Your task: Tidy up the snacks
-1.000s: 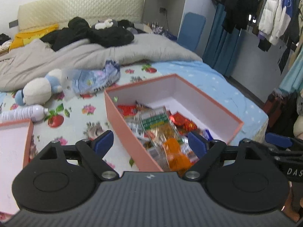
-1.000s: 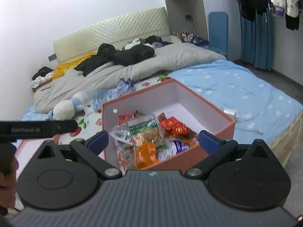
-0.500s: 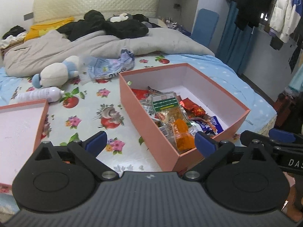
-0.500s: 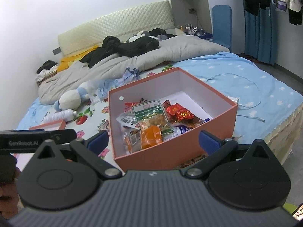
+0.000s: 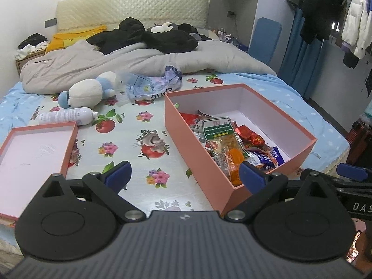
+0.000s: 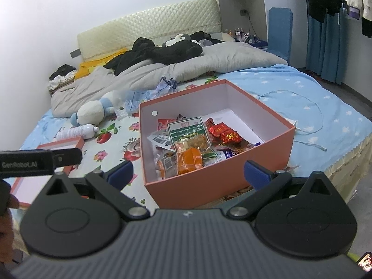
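A salmon-pink open box (image 5: 197,144) (image 6: 209,179) rests on the bed. Inside lie a green-topped snack packet (image 5: 218,132) (image 6: 188,130), an orange packet (image 5: 234,160) (image 6: 189,160), a red wrapper (image 5: 250,137) (image 6: 224,133) and a blue-white packet (image 5: 267,155). My left gripper (image 5: 185,176) stands open above the floral sheet, in front of the box's near left corner, holding nothing. My right gripper (image 6: 188,173) hangs open before the box's near wall, also holding nothing. The box's lid (image 5: 34,153) (image 6: 72,144) lies upside down to the left.
Behind the lid lie a white bottle (image 5: 67,116) and a plush toy (image 5: 83,91). A crumpled plastic bag (image 5: 153,83), a grey duvet (image 5: 139,62) and black clothes sit further back. A thin cable (image 6: 309,125) lies right of the box. Hanging clothes (image 5: 320,9) line the right wall.
Both grippers have drawn back from the box, so it looks smaller and further off. The left view has shifted left and shows more of the lid. The left jaws have widened a little.
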